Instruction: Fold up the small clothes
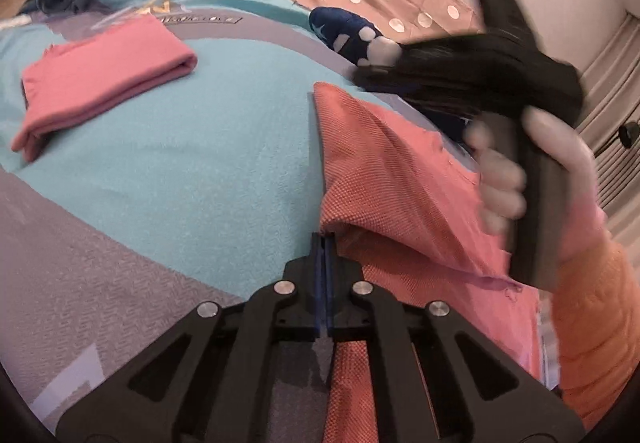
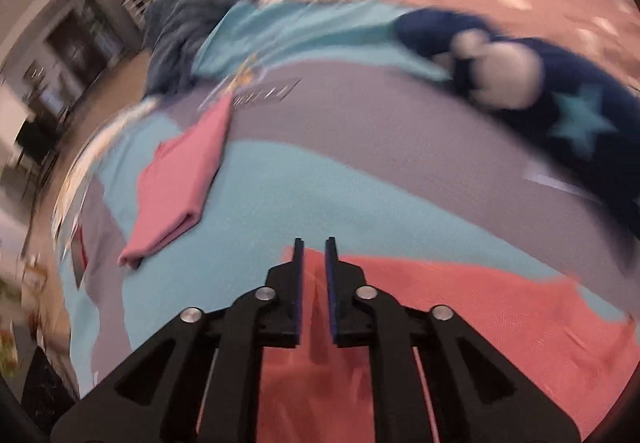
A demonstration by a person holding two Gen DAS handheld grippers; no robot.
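Bedspread (image 1: 180, 171), folded pink cloth (image 1: 104, 83), plush (image 1: 352, 35)

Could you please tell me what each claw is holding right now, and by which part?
The left claw is shut on the coral cloth at its near folded edge. The right claw stands slightly open over that cloth, gripping nothing.

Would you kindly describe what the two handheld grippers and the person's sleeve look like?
Both the left gripper and the right gripper are black linkage frames with silver rivets and blue-padded fingers. The right one's grey handle meets a fuzzy orange sleeve.
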